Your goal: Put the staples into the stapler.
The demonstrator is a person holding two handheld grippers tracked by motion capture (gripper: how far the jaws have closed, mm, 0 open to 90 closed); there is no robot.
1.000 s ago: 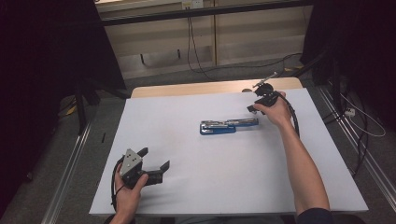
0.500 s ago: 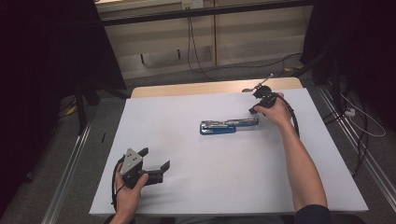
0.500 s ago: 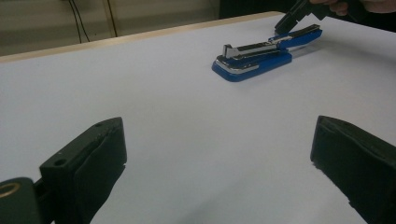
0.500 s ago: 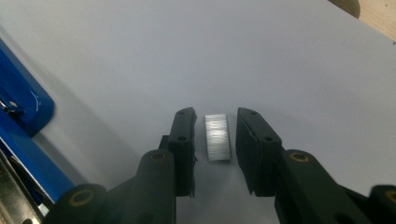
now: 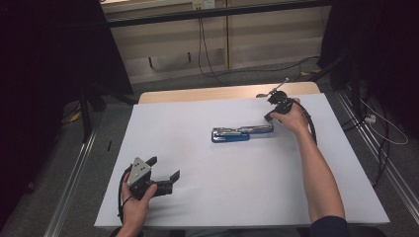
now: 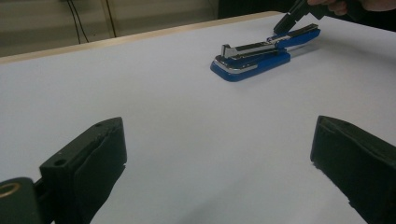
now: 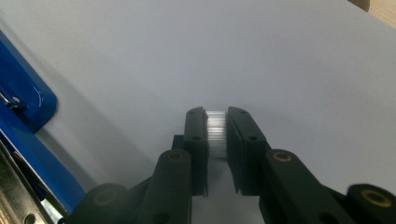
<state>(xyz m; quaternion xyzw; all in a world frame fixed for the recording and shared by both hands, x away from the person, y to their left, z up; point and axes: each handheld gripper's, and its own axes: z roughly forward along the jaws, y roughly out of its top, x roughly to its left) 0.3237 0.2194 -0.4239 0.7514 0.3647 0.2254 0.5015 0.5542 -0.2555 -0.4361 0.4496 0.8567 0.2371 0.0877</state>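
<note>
- Since a second ago: right gripper (image 5: 270,116) has been closing its jaws; both hands are where they were, and the stapler has not shifted.
- Blue stapler (image 5: 240,133) lies opened out flat at mid counter (image 5: 207,197), on the white sheet, its chrome magazine up. No brand, label or writing can be read on it.
- Right gripper view: jaws nearly together, a small ridged silvery piece (image 7: 215,133) pinched between the pads; I cannot tell what it is. The stapler's blue base sits just to the left.
- Left gripper view: stapler side-on, right gripper's tip at its far end.
- Left gripper (image 5: 165,173) rests at the near left corner, well apart from the stapler, jaws released and nothing between them.
</note>
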